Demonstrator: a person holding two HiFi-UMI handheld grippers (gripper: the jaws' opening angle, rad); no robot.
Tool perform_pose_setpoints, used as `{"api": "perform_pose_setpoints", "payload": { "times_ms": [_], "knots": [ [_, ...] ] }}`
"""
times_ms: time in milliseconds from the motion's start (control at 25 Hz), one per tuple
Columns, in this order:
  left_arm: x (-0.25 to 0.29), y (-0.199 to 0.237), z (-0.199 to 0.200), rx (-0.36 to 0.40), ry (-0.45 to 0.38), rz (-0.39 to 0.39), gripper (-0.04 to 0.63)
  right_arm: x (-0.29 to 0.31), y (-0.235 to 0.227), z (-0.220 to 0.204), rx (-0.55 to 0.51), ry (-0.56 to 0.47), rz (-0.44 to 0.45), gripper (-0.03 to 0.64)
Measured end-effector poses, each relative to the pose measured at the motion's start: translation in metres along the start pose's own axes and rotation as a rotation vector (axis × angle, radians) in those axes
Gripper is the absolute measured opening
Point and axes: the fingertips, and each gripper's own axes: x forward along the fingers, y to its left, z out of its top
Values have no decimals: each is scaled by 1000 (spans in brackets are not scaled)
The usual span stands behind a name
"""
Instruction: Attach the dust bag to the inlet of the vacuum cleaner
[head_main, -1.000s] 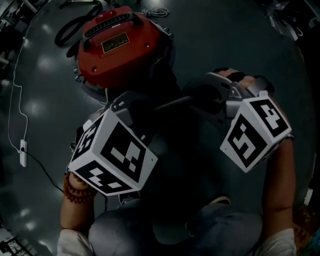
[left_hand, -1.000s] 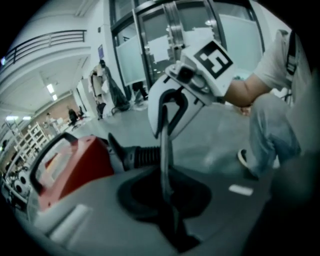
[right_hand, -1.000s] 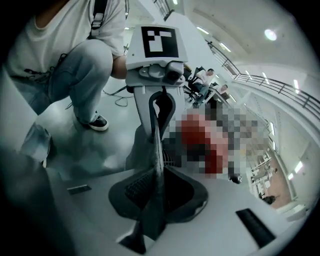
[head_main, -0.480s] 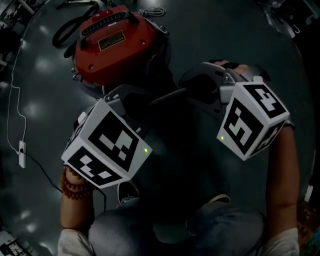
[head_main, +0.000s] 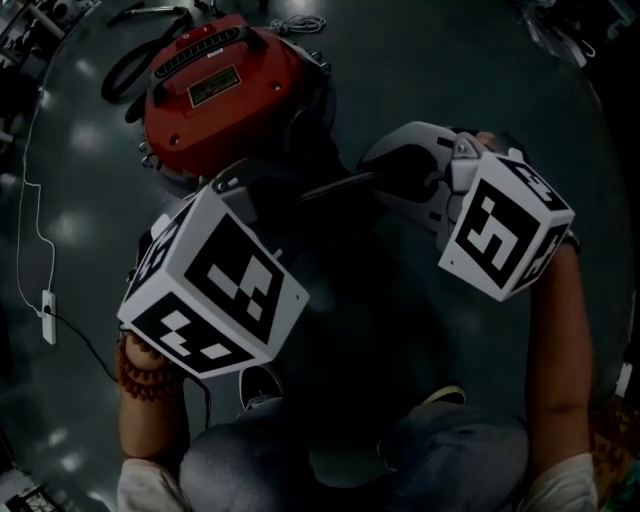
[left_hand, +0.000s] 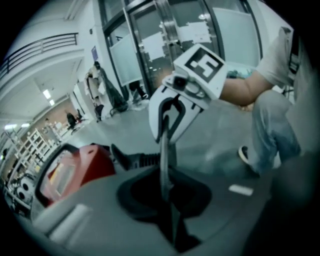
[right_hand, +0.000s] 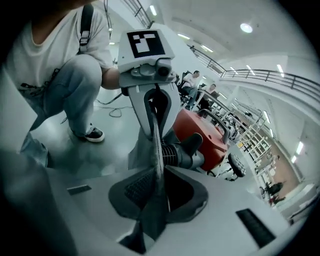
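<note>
My left gripper (left_hand: 167, 192) and right gripper (right_hand: 157, 192) are each pinched almost closed on an edge of the thin grey fabric dust bag (right_hand: 156, 145). The bag is stretched edge-on, its long axis running straight from one gripper to the other. It hangs just on my side of the red domed plastic vacuum cleaner (head_main: 215, 90), close in front of that machine's black ribbed hose (right_hand: 177, 156).

One red domed plastic vacuum cleaner (head_main: 215, 95), at eleven o'clock in the head view. One black ribbed hose (right_hand: 175, 154), at the cleaner's eight o'clock in the right gripper view. One thin white cable with a white block (head_main: 46, 315), at nine o'clock in the head view. Two grey two-jaw grippers: left gripper (left_hand: 167, 197) and right gripper (right_hand: 157, 200), each with one white black-marked cube. One flat grey fabric dust bag (right_hand: 155, 145). Two dark white-soled shoes (head_main: 258, 385), at six o'clock. One brown bead bracelet (head_main: 150, 372), at eight o'clock. Distant bystanders (right_hand: 192, 80): perhaps three.
</note>
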Motion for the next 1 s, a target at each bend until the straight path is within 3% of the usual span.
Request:
{"api": "perform_pose_setpoints", "payload": {
  "times_ms": [120, 200, 520, 600, 840, 920, 1000],
  "knots": [
    [-2, -6, -5, -87, -74, -23, 28, -1, 2, 5, -127, 107, -26, 54],
    [-3, -6, -7, -109, -95, -25, 28, 0, 3, 8, -155, 126, -28, 58],
    [-1, 2, 2, 29, 16, -14, 29, -1, -1, 0, 8, -20, -19, 55],
    [0, 1, 1, 6, -7, -22, 29, -1, -2, 0, -4, -11, -19, 55],
    [-4, 2, -9, -144, -150, -62, 28, 3, -5, 10, -176, 142, -22, 58],
    [-5, 3, -8, -137, -142, -55, 28, 2, -4, 10, -160, 124, -21, 58],
    [-5, 4, -5, -75, -84, -32, 28, 1, -5, 7, -102, 75, -20, 58]
  ]
}}
